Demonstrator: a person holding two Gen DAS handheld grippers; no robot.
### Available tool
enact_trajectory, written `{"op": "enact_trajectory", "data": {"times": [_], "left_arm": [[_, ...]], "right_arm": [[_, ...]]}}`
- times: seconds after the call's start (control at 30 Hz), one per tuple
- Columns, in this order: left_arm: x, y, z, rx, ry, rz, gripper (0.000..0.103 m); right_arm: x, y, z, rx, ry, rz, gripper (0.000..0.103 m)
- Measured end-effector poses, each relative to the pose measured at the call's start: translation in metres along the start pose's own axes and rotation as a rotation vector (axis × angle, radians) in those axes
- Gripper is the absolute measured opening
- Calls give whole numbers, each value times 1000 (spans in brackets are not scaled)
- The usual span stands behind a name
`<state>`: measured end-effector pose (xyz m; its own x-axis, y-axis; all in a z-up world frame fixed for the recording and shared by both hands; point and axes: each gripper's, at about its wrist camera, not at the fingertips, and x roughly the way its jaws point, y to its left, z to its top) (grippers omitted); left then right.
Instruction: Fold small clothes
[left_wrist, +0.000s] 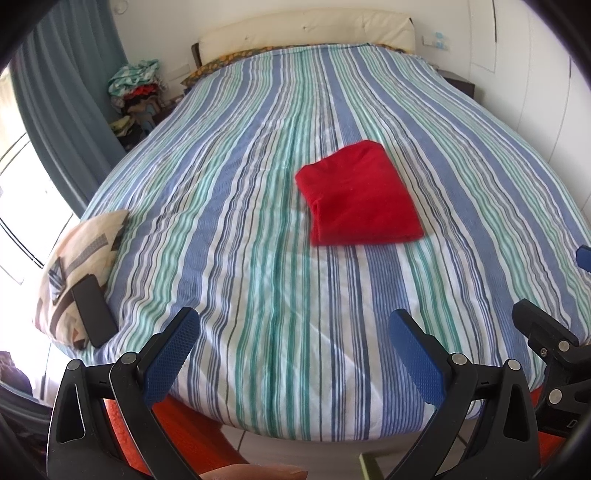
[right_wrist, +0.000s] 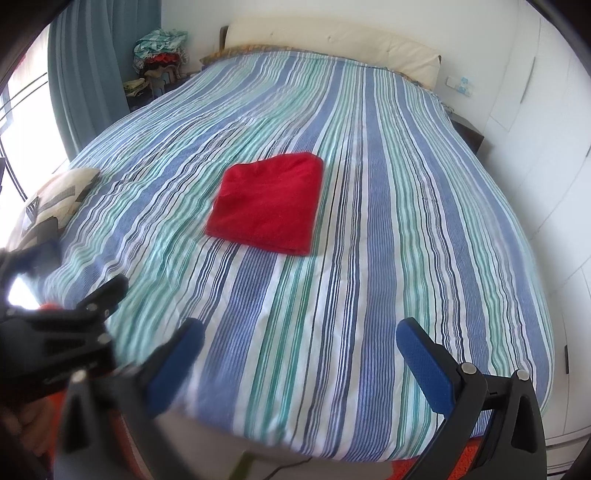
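Holding both grippers over the foot edge of the bed (left_wrist: 258, 258), my left gripper (left_wrist: 293, 354) and right gripper (right_wrist: 301, 363) are spread wide with nothing between the blue pads. The red garment (left_wrist: 360, 195) lies folded into a neat rectangle mid-bed, a bit toward the foot, well apart from both of them. Nothing sits between me and it, just striped cover. Off at the left edge near the foot corner there's a patterned cushion (left_wrist: 79, 266) with a dark phone (left_wrist: 94, 317) lying on it. A heap of clothes (right_wrist: 160, 50) sits beside the head end by the blue curtain (right_wrist: 92, 74).
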<state>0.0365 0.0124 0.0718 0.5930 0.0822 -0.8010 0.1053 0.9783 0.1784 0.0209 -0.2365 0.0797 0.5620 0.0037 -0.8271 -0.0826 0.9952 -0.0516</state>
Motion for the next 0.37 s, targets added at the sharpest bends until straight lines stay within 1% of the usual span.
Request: {"op": "enact_trajectory", "data": {"times": [0.2, 0.37], "left_arm": [[3, 2, 1, -14, 15, -29, 102], [0, 3, 1, -20, 10, -24, 102]], "right_arm": [[0, -1, 0, -2, -3, -3, 102], [-1, -1, 1, 1, -4, -2, 102]]}}
